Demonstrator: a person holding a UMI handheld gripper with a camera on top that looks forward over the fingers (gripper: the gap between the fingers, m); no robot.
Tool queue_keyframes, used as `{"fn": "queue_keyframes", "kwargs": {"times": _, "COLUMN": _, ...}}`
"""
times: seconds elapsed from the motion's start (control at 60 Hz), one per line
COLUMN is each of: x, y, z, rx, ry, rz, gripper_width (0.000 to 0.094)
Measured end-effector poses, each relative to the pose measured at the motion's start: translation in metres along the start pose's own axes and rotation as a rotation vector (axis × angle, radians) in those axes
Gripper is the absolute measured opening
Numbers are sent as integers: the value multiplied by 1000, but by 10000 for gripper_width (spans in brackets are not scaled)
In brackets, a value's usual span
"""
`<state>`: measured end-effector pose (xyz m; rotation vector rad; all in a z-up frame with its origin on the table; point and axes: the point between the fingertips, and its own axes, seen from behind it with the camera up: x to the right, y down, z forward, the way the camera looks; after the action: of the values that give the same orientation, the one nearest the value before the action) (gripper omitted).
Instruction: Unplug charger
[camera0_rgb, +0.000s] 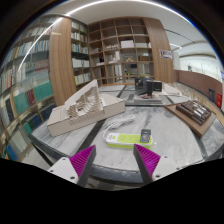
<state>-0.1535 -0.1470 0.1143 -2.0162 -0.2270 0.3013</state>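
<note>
Still no clear sight of a charger: maybe the small dark block lying on the pale green strip on the marble table, just ahead of the fingers. Fingers spread wide, empty. Straight-ahead reach.

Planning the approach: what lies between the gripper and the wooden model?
In the gripper view, a flat white-green item lies on the table just ahead of the open gripper, short of the model.
</note>
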Motion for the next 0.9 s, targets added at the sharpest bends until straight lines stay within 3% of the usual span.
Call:
{"fn": "queue_keyframes", "kwargs": {"times": 0.4, "x": 136, "y": 20, "z": 103, "rx": -56, "ry": 244, "rz": -25, "gripper_width": 763}}
{"fn": "queue_keyframes", "kwargs": {"times": 0.567, "x": 141, "y": 4, "z": 143, "rx": -26, "ry": 203, "rz": -81, "gripper_width": 744}}
{"fn": "queue_keyframes", "kwargs": {"times": 0.617, "x": 140, "y": 9, "z": 149, "rx": -45, "ry": 203, "rz": -76, "gripper_width": 568}}
{"fn": "queue_keyframes", "kwargs": {"times": 0.667, "x": 138, "y": 11, "z": 152, "rx": -37, "ry": 189, "rz": -46, "gripper_width": 283}}
{"fn": "queue_keyframes", "kwargs": {"times": 0.9, "x": 137, "y": 6, "z": 153, "rx": 26, "ry": 190, "rz": -31, "gripper_width": 128}}
